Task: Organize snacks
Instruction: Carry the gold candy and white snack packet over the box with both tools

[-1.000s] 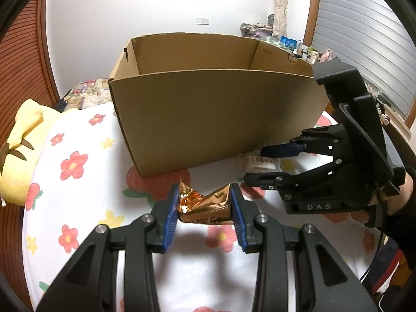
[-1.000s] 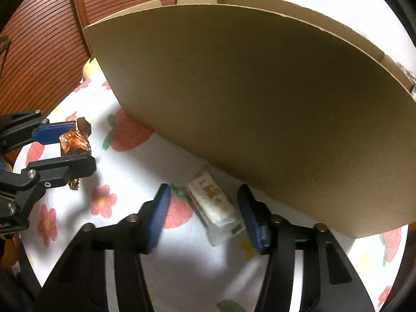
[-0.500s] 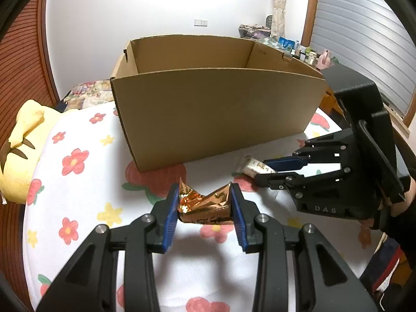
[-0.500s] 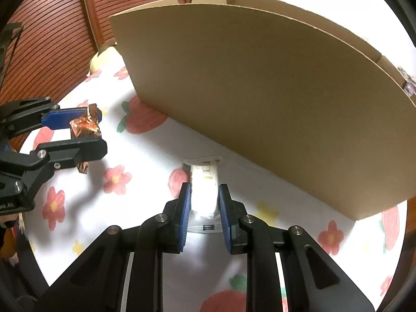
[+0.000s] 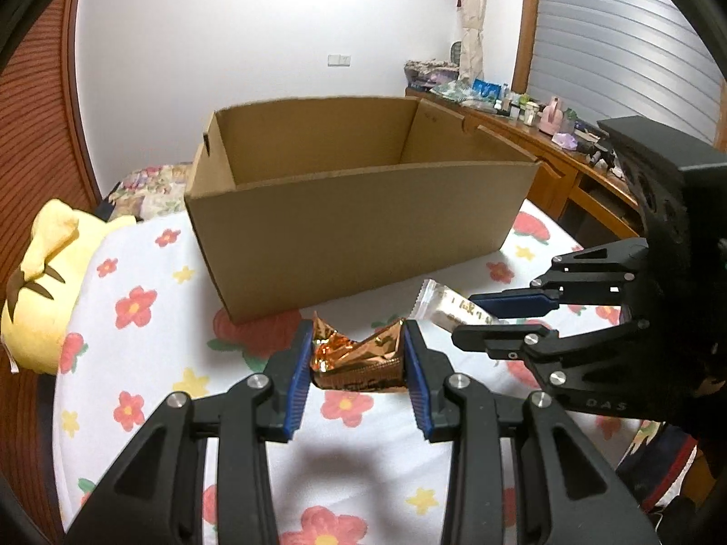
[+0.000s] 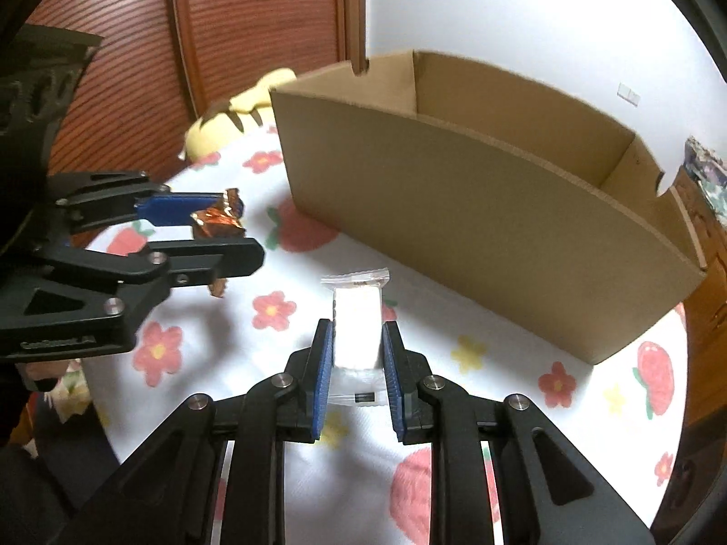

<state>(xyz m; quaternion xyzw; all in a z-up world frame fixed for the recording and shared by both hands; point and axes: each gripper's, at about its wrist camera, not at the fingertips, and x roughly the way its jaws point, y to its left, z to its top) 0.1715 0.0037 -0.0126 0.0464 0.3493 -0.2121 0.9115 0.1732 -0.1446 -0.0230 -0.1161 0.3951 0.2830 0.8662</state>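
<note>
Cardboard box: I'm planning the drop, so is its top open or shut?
Open. The cardboard box has no lid or flaps over it; its inner walls show in both wrist views.

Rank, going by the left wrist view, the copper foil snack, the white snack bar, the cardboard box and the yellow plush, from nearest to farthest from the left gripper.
1. Copper foil snack, clamped in the left gripper.
2. White snack bar, just right, in the right gripper.
3. Cardboard box, straight ahead.
4. Yellow plush, far left edge.
</note>
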